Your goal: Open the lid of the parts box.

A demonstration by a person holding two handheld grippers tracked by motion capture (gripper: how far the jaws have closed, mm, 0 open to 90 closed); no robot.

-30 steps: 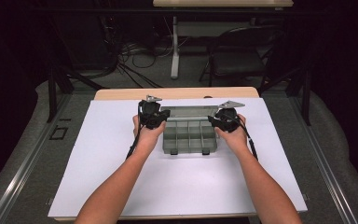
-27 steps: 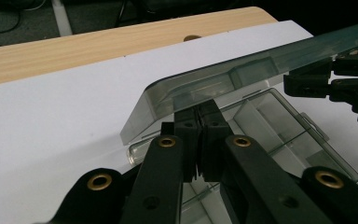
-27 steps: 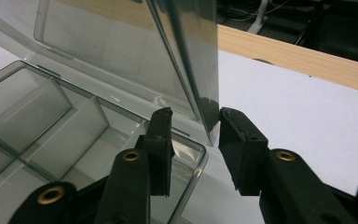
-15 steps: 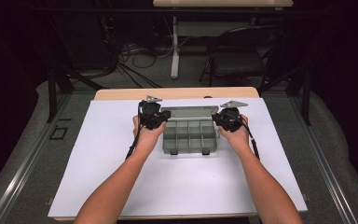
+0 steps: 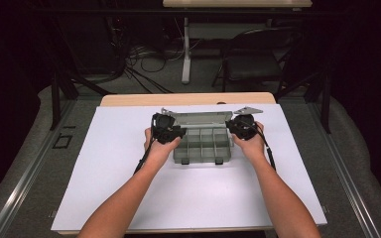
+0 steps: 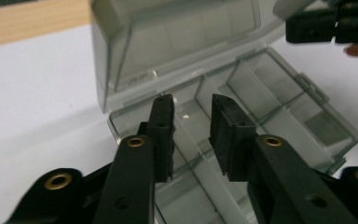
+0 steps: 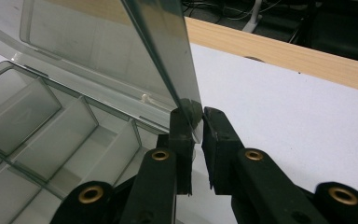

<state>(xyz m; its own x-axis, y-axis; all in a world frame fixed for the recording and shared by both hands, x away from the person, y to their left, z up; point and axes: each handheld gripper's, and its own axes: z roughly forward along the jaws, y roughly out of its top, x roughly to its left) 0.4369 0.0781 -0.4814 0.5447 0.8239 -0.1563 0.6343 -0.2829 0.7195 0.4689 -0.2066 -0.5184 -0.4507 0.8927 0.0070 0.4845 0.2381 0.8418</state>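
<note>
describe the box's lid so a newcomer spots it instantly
On the white table, midway between the two hands, sits a smoky clear compartment box. Its lid is the flat undivided panel raised along the far edge, its end edge between the right gripper jaws; the tray below has dividers.

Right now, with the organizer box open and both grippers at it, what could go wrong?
The right gripper pinches only the thin side edge of the lid; it may slip free and the lid could drop. The left gripper hangs open over the compartment box, holding nothing, so the light box may slide on the white table.
</note>
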